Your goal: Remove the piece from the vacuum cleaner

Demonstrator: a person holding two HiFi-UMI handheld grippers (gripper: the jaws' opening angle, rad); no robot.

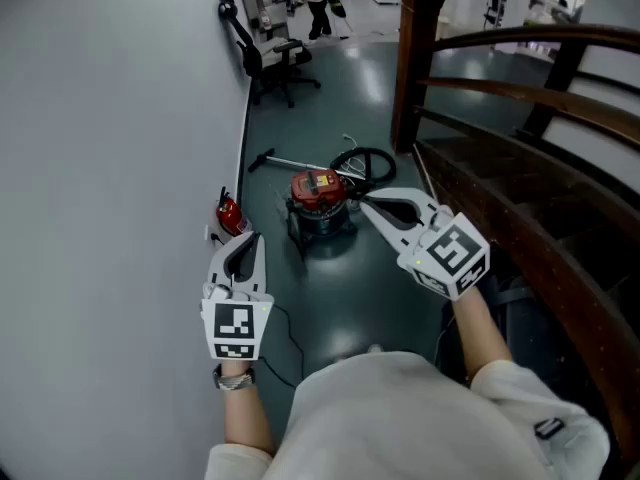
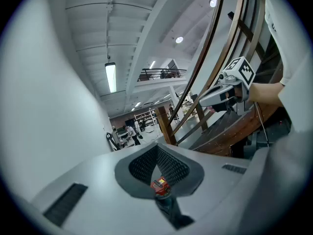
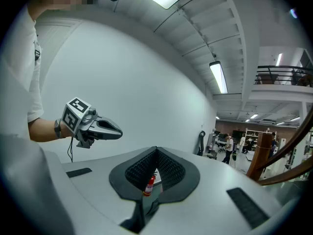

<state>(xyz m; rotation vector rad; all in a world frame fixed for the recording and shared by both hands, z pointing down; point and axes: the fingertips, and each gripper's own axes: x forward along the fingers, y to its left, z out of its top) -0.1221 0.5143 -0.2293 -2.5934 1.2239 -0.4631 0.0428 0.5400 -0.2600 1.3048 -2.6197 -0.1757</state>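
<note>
While the left gripper [image 1: 251, 240] and right gripper [image 1: 366, 208] are held out with jaws pressed together on nothing, the red-topped vacuum cleaner [image 1: 319, 200] stands on the floor [image 1: 340, 293] just beyond them, its black hose [image 1: 368, 160] coiled behind it and a fire extinguisher [image 1: 229, 214] against the wall [image 1: 110, 168].

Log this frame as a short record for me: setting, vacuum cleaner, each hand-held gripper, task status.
setting: indoor hall, dark floor, white wall on the left, wooden staircase on the right
vacuum cleaner: red-topped, on the floor ahead of the person, black hose looped behind it
fire extinguisher: by the wall, left of the vacuum cleaner
left hand-held gripper: shut, empty, held in the air
right hand-held gripper: shut, empty, held in the air
task status: vacuum cleaner not yet touched
</note>
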